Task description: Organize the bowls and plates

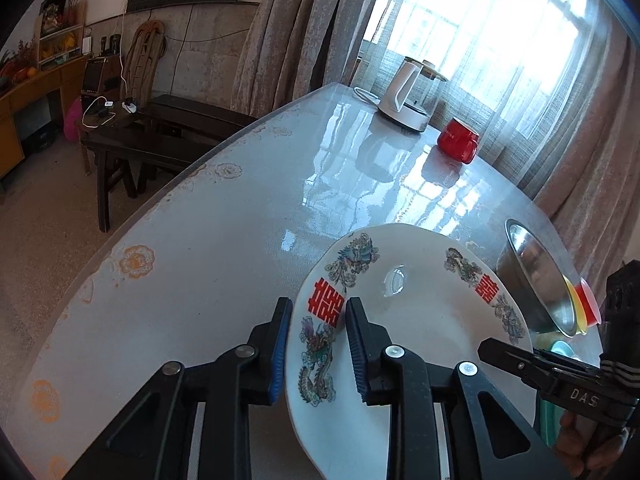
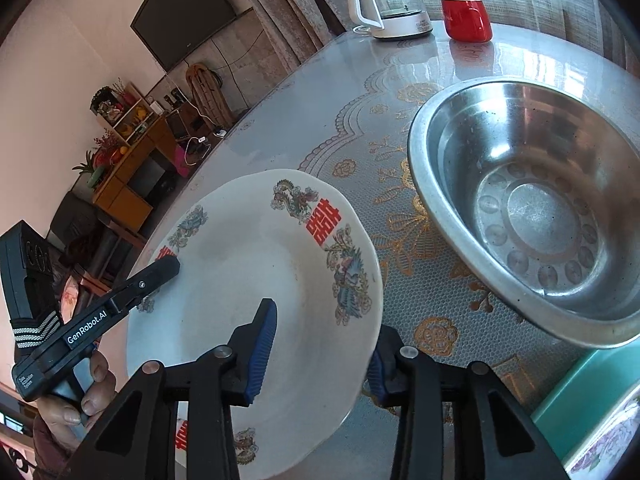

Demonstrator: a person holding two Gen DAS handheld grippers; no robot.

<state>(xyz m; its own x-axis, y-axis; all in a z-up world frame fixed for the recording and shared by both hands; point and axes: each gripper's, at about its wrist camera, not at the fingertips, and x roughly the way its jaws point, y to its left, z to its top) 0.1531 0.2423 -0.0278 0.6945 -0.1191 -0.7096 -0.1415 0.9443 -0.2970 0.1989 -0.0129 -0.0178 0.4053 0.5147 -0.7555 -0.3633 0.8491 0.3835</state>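
A white plate point(image 1: 420, 320) with red characters and dragon prints lies at the near edge of the table, and both grippers hold it by opposite rims. My left gripper point(image 1: 320, 344) is shut on its left rim, one finger outside the edge and one on the inner face. In the right wrist view my right gripper point(image 2: 320, 360) is shut on the right rim of the plate point(image 2: 240, 260), one pad inside and the other behind the edge. A steel bowl point(image 2: 532, 208) stands just right of the plate.
In the left wrist view the steel bowl point(image 1: 536, 280) shows yellow and red rims point(image 1: 584, 304) at its side. A teal dish point(image 2: 580, 400) and a flowered plate point(image 2: 608, 440) lie near right. A kettle point(image 1: 404, 96) and red mug point(image 1: 456, 140) stand far back. The glossy table point(image 1: 200, 260) drops off left toward a dark bench point(image 1: 160, 132).
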